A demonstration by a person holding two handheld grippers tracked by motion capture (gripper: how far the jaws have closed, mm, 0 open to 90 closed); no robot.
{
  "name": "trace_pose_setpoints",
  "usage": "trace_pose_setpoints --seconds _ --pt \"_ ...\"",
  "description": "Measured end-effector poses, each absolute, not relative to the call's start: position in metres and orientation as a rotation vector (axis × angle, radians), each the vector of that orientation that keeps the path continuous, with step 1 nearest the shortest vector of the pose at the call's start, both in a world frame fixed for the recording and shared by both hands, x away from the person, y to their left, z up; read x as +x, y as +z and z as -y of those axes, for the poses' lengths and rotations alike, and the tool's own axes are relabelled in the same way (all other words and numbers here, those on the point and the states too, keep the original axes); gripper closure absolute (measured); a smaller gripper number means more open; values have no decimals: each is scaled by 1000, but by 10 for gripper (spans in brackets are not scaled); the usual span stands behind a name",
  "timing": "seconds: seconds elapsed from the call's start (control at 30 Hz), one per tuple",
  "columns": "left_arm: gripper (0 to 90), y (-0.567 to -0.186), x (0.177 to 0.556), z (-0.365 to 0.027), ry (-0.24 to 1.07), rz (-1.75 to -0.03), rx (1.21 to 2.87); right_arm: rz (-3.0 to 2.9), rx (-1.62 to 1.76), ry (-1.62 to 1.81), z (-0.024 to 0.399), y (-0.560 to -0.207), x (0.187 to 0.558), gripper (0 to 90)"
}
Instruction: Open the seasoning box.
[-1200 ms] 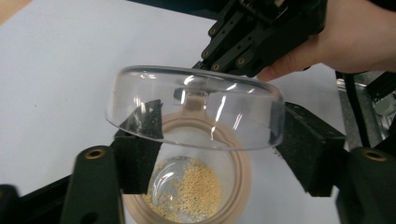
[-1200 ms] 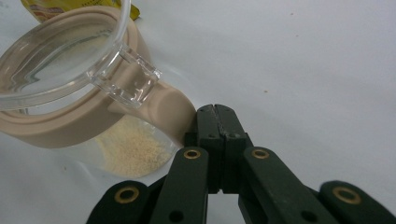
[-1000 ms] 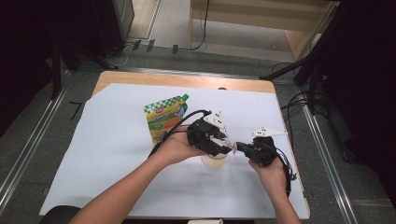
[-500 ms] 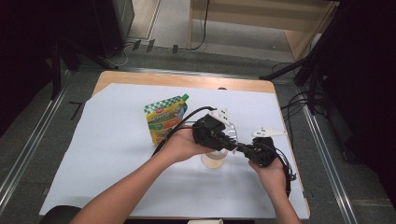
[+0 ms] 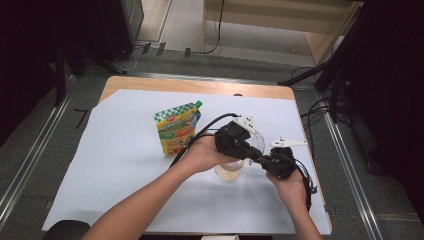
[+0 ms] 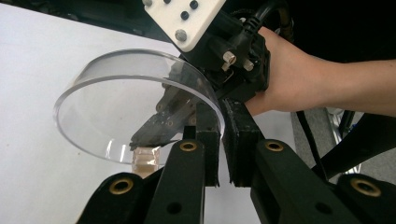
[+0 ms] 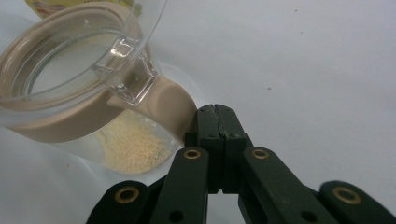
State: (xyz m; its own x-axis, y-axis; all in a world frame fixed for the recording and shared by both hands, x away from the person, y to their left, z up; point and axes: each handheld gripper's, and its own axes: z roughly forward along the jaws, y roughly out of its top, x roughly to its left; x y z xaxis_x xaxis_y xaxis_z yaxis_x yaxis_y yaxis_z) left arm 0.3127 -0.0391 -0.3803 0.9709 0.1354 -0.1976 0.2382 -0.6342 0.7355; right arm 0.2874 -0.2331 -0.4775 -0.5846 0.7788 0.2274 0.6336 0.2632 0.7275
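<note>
Jar [image 5: 230, 172]: near middle of white sheet [image 5: 100, 165], beside pouch [image 5: 177, 131]. Just squeezed shut on clear lid [image 6: 116, 93] with left gripper [image 6: 219, 121]. Clamped tight by beige tab [image 7: 173, 107] with right gripper [image 7: 215, 116]. Lift lid slowly, keep jar steady.

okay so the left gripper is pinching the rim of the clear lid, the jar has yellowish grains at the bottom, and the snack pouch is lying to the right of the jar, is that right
Not quite. In the high view the snack pouch lies to the left of the jar, not the right. The left gripper does pinch the clear lid rim, and the grains show.
</note>
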Motion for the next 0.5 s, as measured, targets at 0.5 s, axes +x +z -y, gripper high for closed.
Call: trace_pose_setpoints --seconds 0.5 --pt "765 -376 316 35 -193 -292 2236 -2316 1329 1272 240 -470 282 873"
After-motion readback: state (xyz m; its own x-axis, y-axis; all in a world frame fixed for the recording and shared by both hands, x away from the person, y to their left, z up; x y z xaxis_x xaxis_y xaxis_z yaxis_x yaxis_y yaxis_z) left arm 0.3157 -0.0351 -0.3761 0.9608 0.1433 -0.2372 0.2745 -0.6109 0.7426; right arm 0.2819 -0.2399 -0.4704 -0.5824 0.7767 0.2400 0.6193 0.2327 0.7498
